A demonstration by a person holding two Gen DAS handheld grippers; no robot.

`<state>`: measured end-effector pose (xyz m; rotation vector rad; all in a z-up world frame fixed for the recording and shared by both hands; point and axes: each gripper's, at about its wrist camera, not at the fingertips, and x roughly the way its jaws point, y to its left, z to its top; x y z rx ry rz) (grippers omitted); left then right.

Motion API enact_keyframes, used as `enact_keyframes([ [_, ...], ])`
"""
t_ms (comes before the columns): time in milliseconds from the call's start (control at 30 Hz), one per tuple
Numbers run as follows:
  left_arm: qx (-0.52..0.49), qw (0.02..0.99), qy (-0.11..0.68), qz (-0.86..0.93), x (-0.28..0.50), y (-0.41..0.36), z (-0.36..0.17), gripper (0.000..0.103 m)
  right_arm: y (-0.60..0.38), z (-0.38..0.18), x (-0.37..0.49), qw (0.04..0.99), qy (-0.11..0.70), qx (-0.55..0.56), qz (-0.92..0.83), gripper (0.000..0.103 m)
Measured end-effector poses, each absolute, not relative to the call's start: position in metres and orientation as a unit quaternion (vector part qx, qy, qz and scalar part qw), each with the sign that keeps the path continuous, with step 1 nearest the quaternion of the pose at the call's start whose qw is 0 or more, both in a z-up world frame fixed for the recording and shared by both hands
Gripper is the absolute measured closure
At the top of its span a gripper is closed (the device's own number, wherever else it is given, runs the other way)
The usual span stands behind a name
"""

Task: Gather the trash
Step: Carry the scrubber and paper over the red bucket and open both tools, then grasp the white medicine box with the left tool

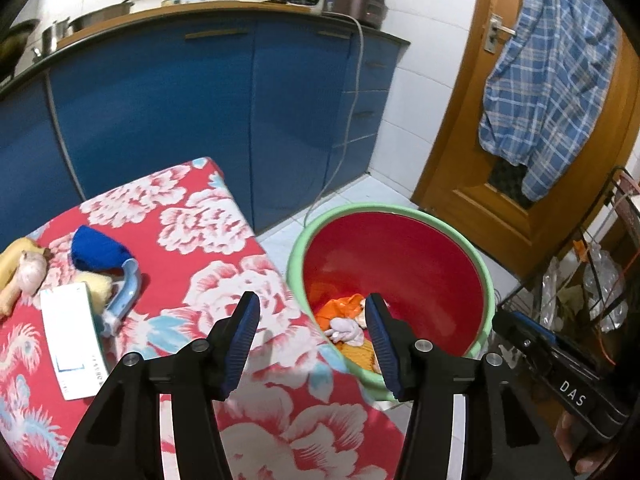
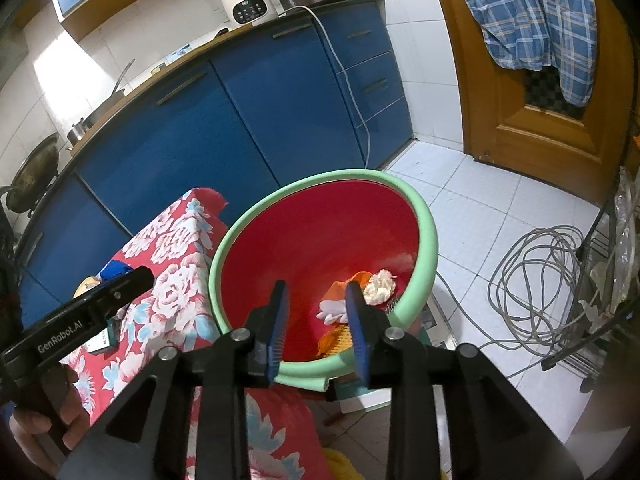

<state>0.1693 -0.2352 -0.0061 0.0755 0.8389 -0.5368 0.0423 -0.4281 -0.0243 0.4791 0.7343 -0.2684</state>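
Red basin (image 1: pixel 400 248) with green rim stands on floor beside flowered table (image 1: pixel 224 248), already holding orange wrapper (image 1: pixel 340 306) and crumpled tissue (image 2: pixel 380 286). Left gripper (image 1: pixel 312 340) wide open, empty, above basin's near rim. Right gripper (image 2: pixel 316 320) part open, empty, over basin. Remaining trash left of basin on table: white card (image 1: pixel 72 336), blue cloth (image 1: pixel 96 250), yellow sponge (image 1: pixel 98 286). Best to swing left toward card, close squarely across its edge.

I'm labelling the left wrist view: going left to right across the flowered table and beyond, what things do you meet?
Garlic bulb → white card → blue cloth → red basin with green rim → the other hand-held gripper at the right edge.
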Motion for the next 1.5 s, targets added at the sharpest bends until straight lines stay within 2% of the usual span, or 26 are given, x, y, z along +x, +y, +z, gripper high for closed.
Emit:
enact_keyframes([
  [100, 0.031, 0.882, 0.401, -0.246, 0.169, -0.226, -0.005, 0.044, -0.424, -0.023, 0.043, 0.897, 0.355, 0.232, -0.129, 0.06],
  [300, 0.031, 0.898, 0.388, -0.205, 0.17, -0.202, -0.001, 0.039, -0.418, -0.021, 0.045, 0.898, 0.353, 0.233, -0.124, 0.055],
  [800, 0.01, 0.915, 0.398, -0.062, 0.193, -0.125, -0.019, 0.038, -0.398, -0.018, 0.055, 0.9, 0.358, 0.223, -0.107, 0.052],
  [1233, 0.015, 0.91, 0.414, -0.023, 0.204, -0.104, -0.039, 0.038, -0.379, -0.016, 0.068, 0.902, 0.367, 0.21, -0.084, 0.049],
  [1500, -0.016, 0.905, 0.424, -0.018, 0.209, -0.077, -0.046, 0.038, -0.353, -0.014, 0.084, 0.905, 0.374, 0.193, -0.058, 0.049],
])
